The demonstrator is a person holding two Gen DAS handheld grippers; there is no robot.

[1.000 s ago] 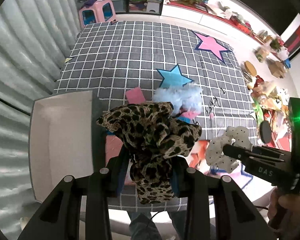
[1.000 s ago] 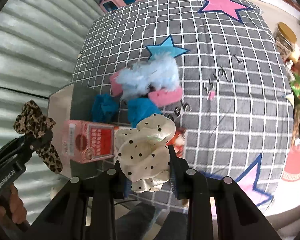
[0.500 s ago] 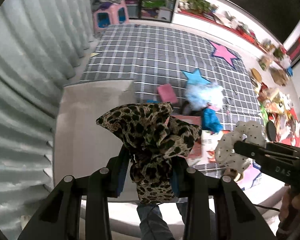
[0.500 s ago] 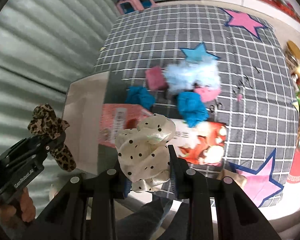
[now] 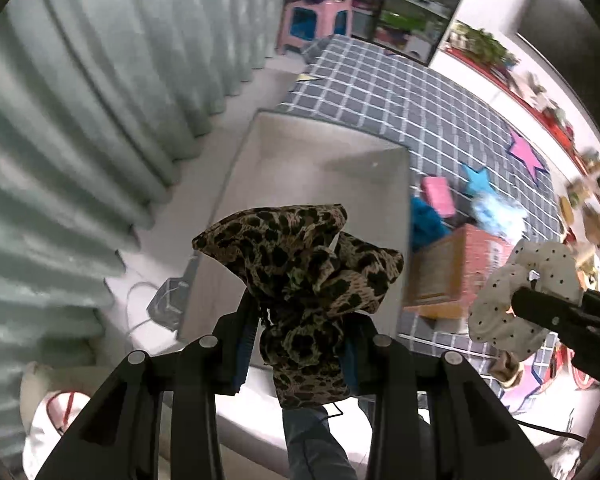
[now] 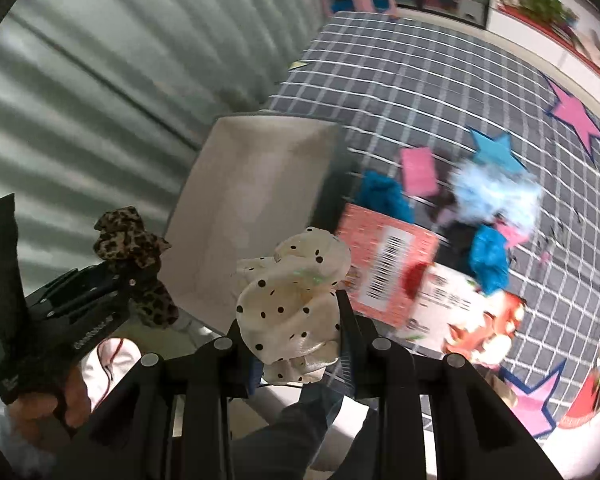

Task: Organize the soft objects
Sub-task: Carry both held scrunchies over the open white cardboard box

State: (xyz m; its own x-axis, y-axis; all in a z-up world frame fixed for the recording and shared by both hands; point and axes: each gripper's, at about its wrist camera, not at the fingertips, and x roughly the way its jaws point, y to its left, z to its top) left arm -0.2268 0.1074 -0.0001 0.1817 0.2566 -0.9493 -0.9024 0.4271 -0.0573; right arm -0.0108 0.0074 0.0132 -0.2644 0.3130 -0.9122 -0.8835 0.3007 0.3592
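A leopard-print scrunchie (image 5: 300, 280) is clamped between the closed jaws of the left gripper (image 5: 300, 344), its bunched fabric rising above the fingertips and hanging a little below them. It is held in the air over the near end of a white rectangular box (image 5: 320, 168). A cream polka-dot scrunchie (image 6: 292, 304) is pinched in the same manner between the jaws of the right gripper (image 6: 296, 344), and it is carried just to the right of the box's near corner, above the table edge.

The interior of the box is seen from both wrist views; nothing can be made out in it, only bare pale floor and walls. The box is set at the left edge of a grey grid-patterned tablecloth (image 6: 420, 72) printed with pink and blue stars.

Just beside the box's right wall, a red carton with a barcode (image 6: 388, 268) is seen lying on the cloth. Around it, blue fabric pieces (image 6: 384, 196), a pink pad (image 6: 418, 170) and a pale blue fluffy item (image 6: 496, 192) are scattered, all blurred. A green pleated curtain (image 5: 80, 120) is seen beyond the table's left side.
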